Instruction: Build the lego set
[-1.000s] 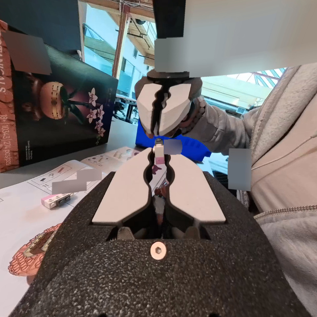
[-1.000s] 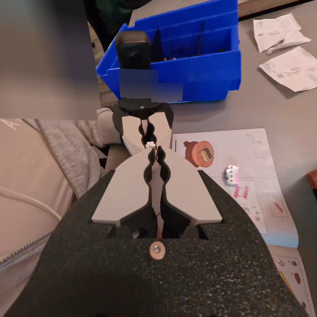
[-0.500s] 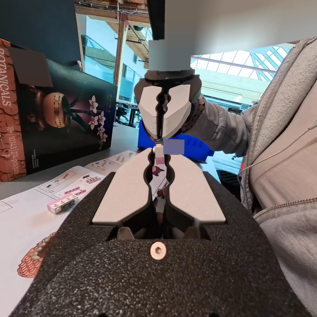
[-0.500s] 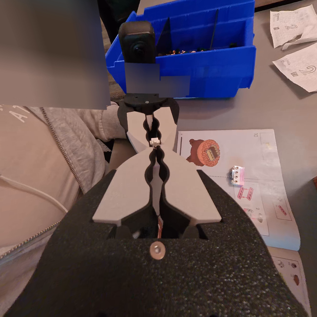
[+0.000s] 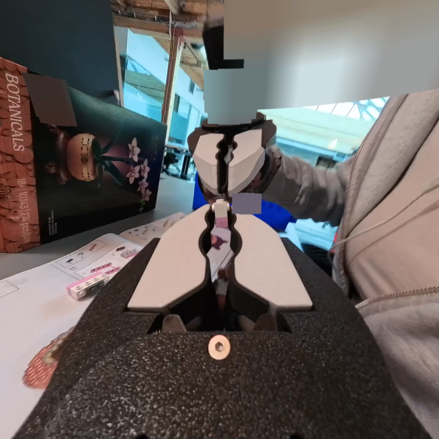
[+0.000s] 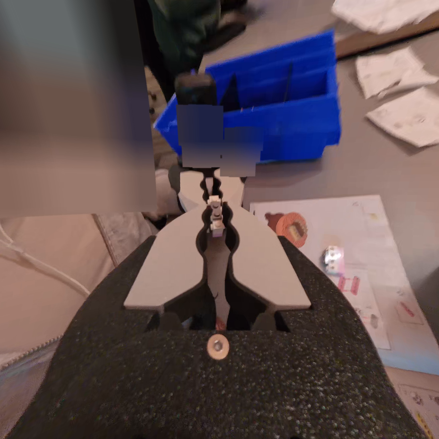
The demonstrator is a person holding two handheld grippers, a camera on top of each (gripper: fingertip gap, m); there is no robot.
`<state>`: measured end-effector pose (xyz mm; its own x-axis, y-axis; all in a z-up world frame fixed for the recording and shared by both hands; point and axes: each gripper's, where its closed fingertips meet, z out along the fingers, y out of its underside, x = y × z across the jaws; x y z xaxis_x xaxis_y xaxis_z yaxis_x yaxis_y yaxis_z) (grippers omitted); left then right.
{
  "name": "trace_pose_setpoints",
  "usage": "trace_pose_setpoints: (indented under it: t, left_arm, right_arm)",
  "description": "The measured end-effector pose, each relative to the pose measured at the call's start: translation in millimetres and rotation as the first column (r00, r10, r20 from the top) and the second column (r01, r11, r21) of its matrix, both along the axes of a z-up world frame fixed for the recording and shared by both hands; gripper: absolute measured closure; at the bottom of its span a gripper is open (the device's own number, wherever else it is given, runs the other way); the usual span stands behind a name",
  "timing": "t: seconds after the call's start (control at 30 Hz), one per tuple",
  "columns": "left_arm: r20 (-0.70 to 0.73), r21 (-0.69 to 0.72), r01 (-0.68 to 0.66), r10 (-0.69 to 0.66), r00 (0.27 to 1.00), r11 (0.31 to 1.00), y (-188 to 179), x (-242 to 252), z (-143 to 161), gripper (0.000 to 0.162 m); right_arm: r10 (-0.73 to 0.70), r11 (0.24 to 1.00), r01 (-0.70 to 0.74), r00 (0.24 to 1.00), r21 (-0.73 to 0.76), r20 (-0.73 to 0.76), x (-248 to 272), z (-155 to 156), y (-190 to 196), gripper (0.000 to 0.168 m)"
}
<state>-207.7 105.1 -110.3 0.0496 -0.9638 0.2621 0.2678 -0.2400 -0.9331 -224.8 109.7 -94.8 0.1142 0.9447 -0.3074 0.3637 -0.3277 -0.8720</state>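
Note:
My left gripper (image 5: 221,209) is shut on a small white-and-pink lego piece (image 5: 221,213) and holds it in the air above the booklet. My right gripper (image 5: 222,191) faces it tip to tip, with a tiny grey part at its tips touching the white piece. In the right wrist view a small grey-and-white studded piece (image 6: 215,217) lies between my right gripper's fingertips (image 6: 215,209), which are shut on it. The left gripper (image 6: 212,198) meets it from beyond. A pink-and-white plate assembly (image 5: 88,283) lies on the open instruction booklet (image 5: 35,308), and it also shows in the right wrist view (image 6: 332,260).
A blue parts bin (image 6: 297,133) stands behind the grippers. The dark lego box (image 5: 83,166) stands upright at the left. White paper bags (image 6: 403,123) lie at the far right. A person's grey hoodie (image 5: 380,213) is close on one side. Both grippers' tips are close together, under 4 cm apart.
The grippers have stayed tip to tip. In the right wrist view the fingers stand slightly wider and the piece lies further in between them. Both views have shifted and are blurred.

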Motion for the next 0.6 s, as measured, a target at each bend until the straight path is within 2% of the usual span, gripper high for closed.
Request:
trace_pose_setpoints:
  t: [0.07, 0.1, 0.17, 0.23, 0.33, 0.4, 0.47, 0.53, 0.6]
  left_arm:
    - [0.047, -0.060, 0.013, -0.010, 0.999, 0.998, 4, -4, 4, 0.152]
    - [0.070, -0.099, 0.019, -0.012, 0.997, 0.995, 7, -6, 3, 0.152]
    - [0.153, -0.207, 0.045, -0.013, 0.988, 0.977, 14, -14, 7, 0.152]
    - [0.211, -0.290, 0.084, -0.022, 0.977, 0.953, 18, -18, 11, 0.152]
    - [0.240, -0.369, 0.133, -0.044, 0.970, 0.920, 17, -16, 15, 0.152]
    - [0.261, -0.404, 0.164, -0.059, 0.964, 0.900, 15, -11, 20, 0.152]
    - [0.246, -0.417, 0.173, -0.072, 0.967, 0.893, 11, -5, 23, 0.152]
    - [0.229, -0.419, 0.177, -0.085, 0.970, 0.891, 8, 0, 25, 0.152]
    - [0.237, -0.431, 0.196, -0.099, 0.967, 0.881, 4, 4, 29, 0.152]
  right_arm:
    - [-0.054, 0.998, 0.056, 0.993, 0.020, -0.108, 4, 19, 12, 0.152]
    - [-0.046, 0.997, 0.053, 0.993, 0.060, -0.113, 6, 20, 12, 0.146]
    - [-0.006, 0.974, 0.011, 1.000, 0.226, -0.025, 7, 6, 8, 0.123]
    - [0.021, 0.911, -0.038, 0.999, 0.410, 0.047, 4, -6, 2, 0.119]
    - [-0.009, 0.733, -0.046, 0.997, 0.678, 0.078, -3, -6, 7, 0.124]
    - [-0.010, 0.620, -0.059, 0.996, 0.782, 0.083, -8, -3, 8, 0.126]
    - [0.000, 0.578, -0.063, 0.997, 0.814, 0.077, -13, -2, 8, 0.128]
    - [0.008, 0.543, -0.038, 0.999, 0.839, 0.040, -13, 3, 8, 0.138]
    - [0.017, 0.538, -0.025, 1.000, 0.842, 0.018, -9, 8, 7, 0.144]
